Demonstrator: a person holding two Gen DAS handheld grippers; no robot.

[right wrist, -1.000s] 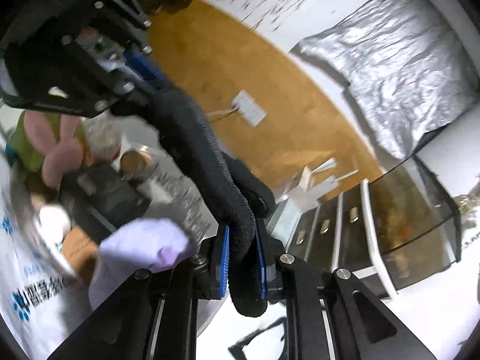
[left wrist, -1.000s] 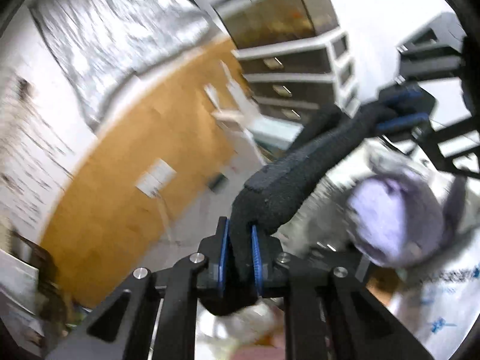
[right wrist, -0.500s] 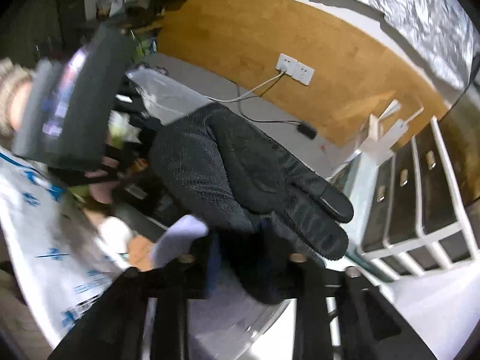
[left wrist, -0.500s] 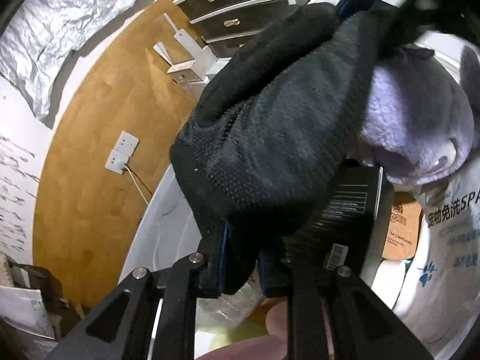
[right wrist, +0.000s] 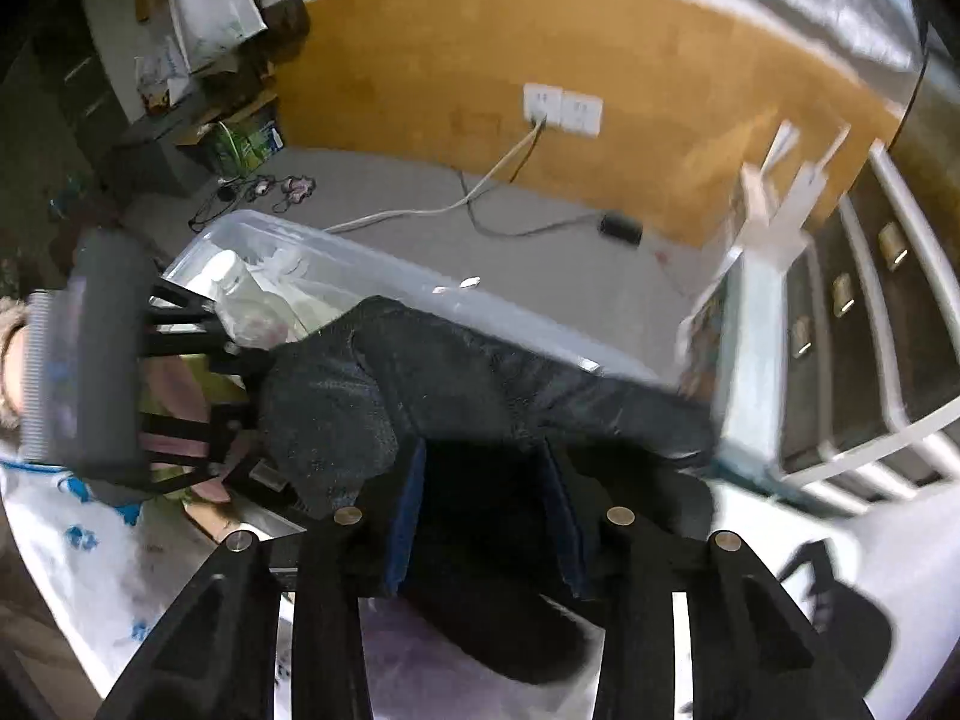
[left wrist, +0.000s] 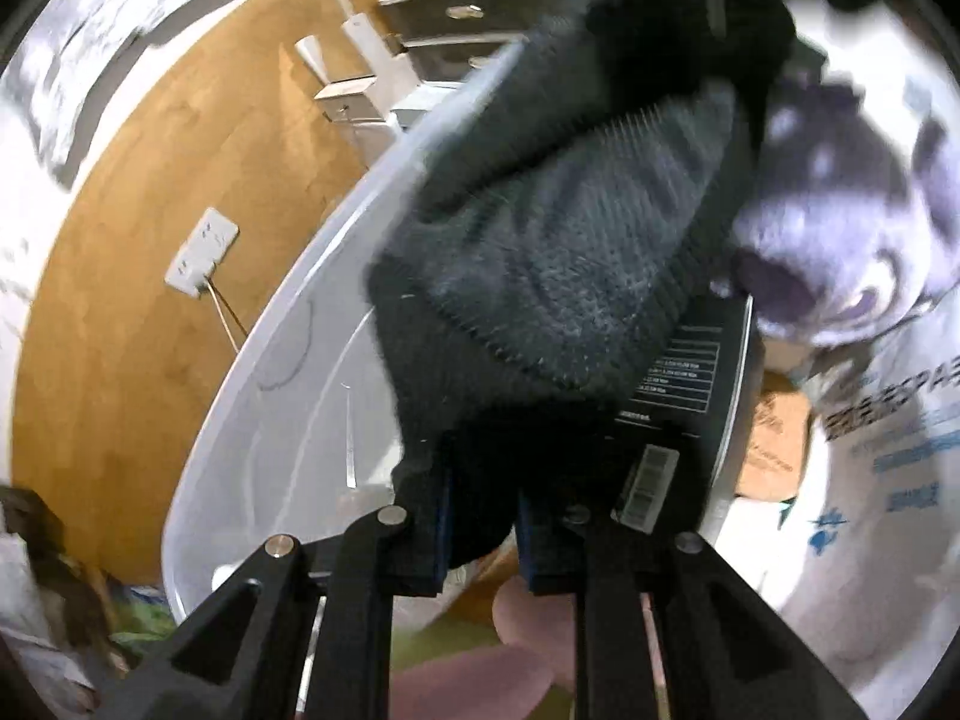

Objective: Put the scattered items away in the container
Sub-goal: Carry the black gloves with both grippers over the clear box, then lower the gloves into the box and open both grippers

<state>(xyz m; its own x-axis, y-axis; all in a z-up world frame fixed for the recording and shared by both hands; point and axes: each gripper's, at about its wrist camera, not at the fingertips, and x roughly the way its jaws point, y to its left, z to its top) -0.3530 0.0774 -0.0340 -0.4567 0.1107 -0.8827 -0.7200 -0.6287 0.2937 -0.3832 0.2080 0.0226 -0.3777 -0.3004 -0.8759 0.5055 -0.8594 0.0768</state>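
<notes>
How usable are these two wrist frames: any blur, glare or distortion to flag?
Left wrist: heavy fisheye curving, motion smear on the black glove and purple plush; the black box's barcode stays legible. Right wrist: dim, the left gripper and drawer unit streaked, the clear container rim fairly sharp.

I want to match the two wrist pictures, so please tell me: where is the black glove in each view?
Left wrist: the black glove fills the centre and top, over the clear plastic bin.
Right wrist: the glove lies across the centre, near the bin's rim.
Shared landmark: the white wall socket on the wooden wall.
</notes>
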